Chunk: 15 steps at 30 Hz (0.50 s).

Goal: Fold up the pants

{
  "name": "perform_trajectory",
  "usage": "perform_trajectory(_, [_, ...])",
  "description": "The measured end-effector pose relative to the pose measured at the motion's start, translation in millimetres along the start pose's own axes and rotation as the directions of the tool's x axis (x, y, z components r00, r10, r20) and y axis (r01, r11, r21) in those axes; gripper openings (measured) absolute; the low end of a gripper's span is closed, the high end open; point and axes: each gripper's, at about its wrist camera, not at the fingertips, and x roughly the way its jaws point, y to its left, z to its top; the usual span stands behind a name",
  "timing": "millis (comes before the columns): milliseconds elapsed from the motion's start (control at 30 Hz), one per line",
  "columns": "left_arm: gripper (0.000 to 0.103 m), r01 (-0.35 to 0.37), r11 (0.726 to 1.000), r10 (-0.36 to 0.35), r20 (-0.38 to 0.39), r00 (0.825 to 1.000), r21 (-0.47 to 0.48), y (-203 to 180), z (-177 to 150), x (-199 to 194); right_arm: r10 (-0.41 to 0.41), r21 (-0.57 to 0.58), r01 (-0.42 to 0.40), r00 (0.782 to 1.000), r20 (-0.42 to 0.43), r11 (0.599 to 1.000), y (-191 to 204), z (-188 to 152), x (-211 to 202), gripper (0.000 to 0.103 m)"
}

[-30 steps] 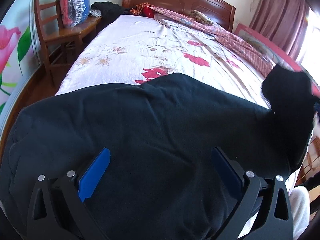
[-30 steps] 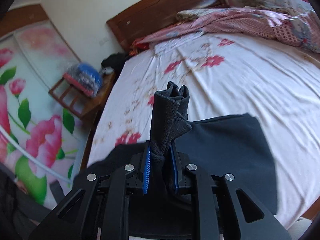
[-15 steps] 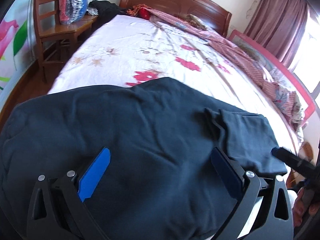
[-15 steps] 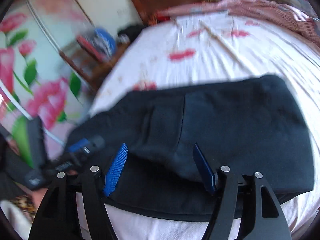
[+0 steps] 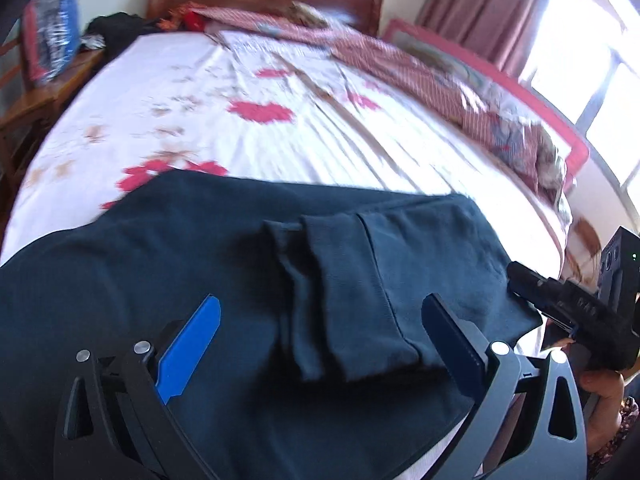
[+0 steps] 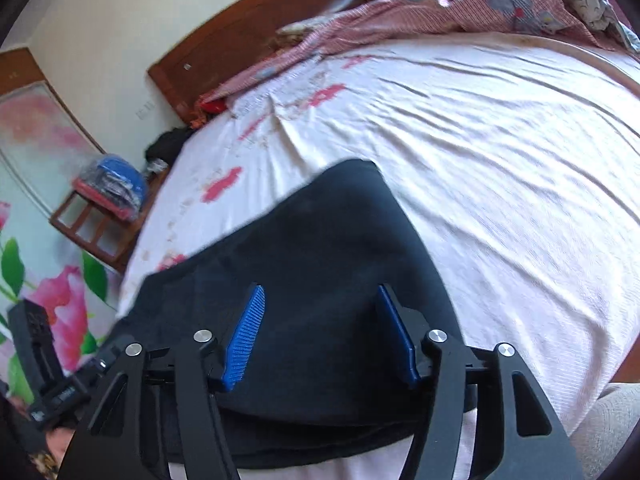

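pants folded on the bed, both grippers wide

the dark pants (image 5: 248, 264) lie flat at the near edge of the floral bed sheet (image 5: 280, 140), the leg ends (image 5: 340, 292) doubled back on top. the left gripper (image 5: 320, 320) hovers above them, jaws spread and holding nothing. the right gripper (image 6: 320, 320) hangs over the pants' other end (image 6: 332, 240), jaws likewise wide apart.

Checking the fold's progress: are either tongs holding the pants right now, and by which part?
Nothing is held. Left tongs and right tongs both stand open over the dark pants, lying on the bed.
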Motion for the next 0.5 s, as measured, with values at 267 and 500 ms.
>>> perform_trajectory(267, [0.075,-0.014,1.000,0.015,-0.081,0.997,0.020,-15,1,32,-0.044,-0.056,0.043,0.999,-0.013,0.998,-4,-4,12,0.050])
perform_trajectory(500, [0.019,-0.035,0.999,0.036,-0.043,0.998,0.020,-18,6,19,-0.034,-0.051,0.034,0.999,0.000,0.998,-6,-3,14,0.050])
